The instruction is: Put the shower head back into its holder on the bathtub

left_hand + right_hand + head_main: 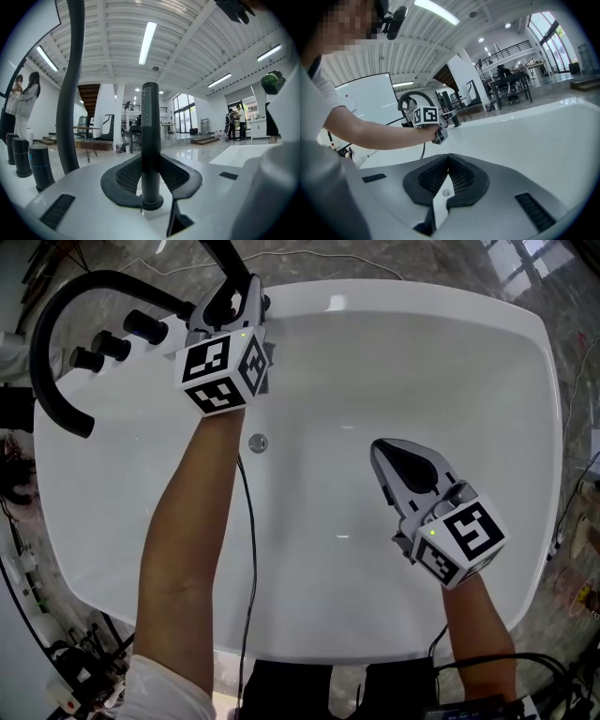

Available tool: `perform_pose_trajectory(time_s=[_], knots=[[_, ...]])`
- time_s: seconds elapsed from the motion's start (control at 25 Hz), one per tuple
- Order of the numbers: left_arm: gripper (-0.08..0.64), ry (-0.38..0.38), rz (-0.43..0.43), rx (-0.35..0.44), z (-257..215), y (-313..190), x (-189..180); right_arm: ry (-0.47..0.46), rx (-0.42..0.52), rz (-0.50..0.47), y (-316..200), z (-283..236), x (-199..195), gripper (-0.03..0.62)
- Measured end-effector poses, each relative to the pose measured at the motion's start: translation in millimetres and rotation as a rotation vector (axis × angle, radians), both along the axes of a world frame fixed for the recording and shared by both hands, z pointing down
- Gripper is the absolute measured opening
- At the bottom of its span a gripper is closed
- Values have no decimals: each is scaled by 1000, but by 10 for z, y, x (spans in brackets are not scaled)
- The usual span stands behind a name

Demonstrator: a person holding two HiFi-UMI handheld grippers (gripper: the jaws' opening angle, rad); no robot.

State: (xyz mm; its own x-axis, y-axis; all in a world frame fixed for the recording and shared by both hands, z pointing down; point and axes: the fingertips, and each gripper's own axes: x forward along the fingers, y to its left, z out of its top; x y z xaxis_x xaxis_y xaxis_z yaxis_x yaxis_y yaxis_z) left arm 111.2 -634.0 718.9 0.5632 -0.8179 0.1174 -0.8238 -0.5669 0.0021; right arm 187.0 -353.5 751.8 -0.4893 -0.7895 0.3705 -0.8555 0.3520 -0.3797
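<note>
The shower head's black, rod-like handle (150,136) stands upright between the pads of my left gripper (151,174), which is shut on it. In the head view this gripper (234,292) is at the far left rim of the white bathtub (525,362), by the black fittings, and the handle (223,253) runs up out of frame. I cannot make out the holder. My right gripper (384,454) hovers over the tub's inside at the right, its fingertips together with nothing between them. Its own view shows that gripper (449,157) pointing towards the left gripper (425,116).
A black curved spout (52,343) and three black knobs (111,343) stand on the left rim; they are also in the left gripper view as the spout (70,93) and a knob (41,165). A round overflow cap (258,442) sits on the tub wall. A cable (249,549) hangs along the left arm.
</note>
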Motion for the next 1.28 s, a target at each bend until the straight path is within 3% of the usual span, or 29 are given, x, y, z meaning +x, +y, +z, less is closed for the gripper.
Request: perform_pose_trajectory(time_s=[0.32, 0.48, 0.64, 0.8, 1.08, 1.28], knots=[[142, -57, -5, 31, -116, 40, -6, -4, -5, 15, 163, 26, 26, 11], [158, -50, -26, 54, -311, 175, -96, -13, -3, 32, 239, -22, 9, 9], [158, -28, -65, 17, -450, 458, -202, -17, -6, 42, 353, -218, -8, 11], [153, -33, -5, -14, -645, 879, -160, -10, -5, 35, 471, -495, -94, 10], [21, -11, 112, -42, -1147, 1730, -119, -28, -19, 40, 738, -995, -271, 11], [18, -59, 179, -12, -1645, 2277, -320, -31, -5, 61, 923, -1341, -444, 9]])
